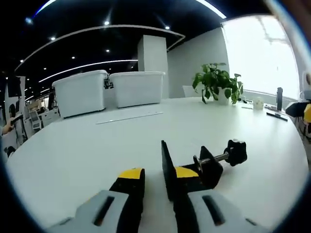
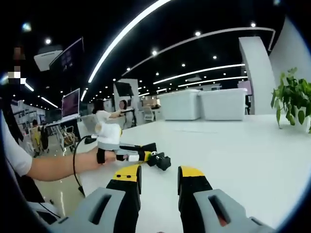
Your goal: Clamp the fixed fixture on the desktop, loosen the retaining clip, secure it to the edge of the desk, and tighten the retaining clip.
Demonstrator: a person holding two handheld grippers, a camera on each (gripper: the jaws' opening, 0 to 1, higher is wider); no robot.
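A black C-clamp fixture (image 1: 209,167) lies on the white desk (image 1: 97,145), its screw and black knob (image 1: 236,152) pointing right. My left gripper (image 1: 159,174) is open. The clamp's flat plate (image 1: 168,165) stands just inside the right-hand yellow-tipped finger, and bare desk shows between the plate and the other finger. In the right gripper view the left gripper (image 2: 146,154), held by a hand, reaches in from the left to the clamp (image 2: 161,161) near the desk's edge. My right gripper (image 2: 159,172) is open over the desk with nothing between its fingers, a short way behind the clamp.
Two white storage bins (image 1: 80,92) (image 1: 137,88) stand at the far side, with a flat white strip (image 1: 129,115) in front. A potted plant (image 1: 217,81) and a dark bottle (image 1: 279,98) sit at the right. The desk edge (image 2: 87,179) runs left, beside the person's forearm (image 2: 53,167).
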